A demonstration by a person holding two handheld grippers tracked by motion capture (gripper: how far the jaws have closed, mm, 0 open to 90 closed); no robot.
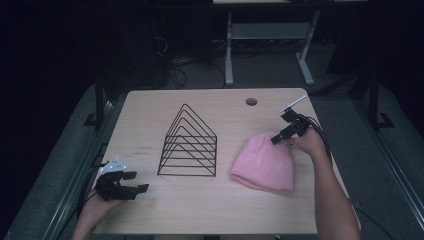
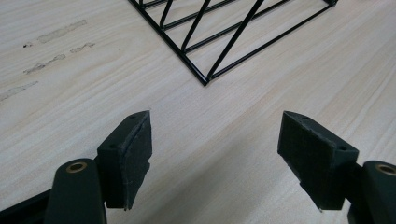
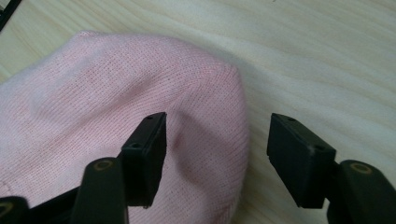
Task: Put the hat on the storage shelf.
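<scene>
A pink knit beanie (image 1: 265, 161) lies flat on the right half of the wooden table (image 1: 220, 210). My right gripper (image 1: 283, 138) hovers at the beanie's top edge with its jaws open; in the right gripper view one jaw is over the pink knit (image 3: 93, 93) and the other over bare wood, nothing pinched between them (image 3: 217, 154). A black wire file rack (image 1: 189, 143) stands in the table's middle. My left gripper (image 1: 136, 182) rests low at the near left corner, open and empty (image 2: 215, 149), pointing toward the rack's corner (image 2: 205, 79).
A round cable hole (image 1: 251, 101) sits near the table's far edge. Beyond the table are a dark floor, cables and the white legs of another desk (image 1: 229, 50). Faint scuff marks (image 2: 56, 42) show on the wood left of the rack.
</scene>
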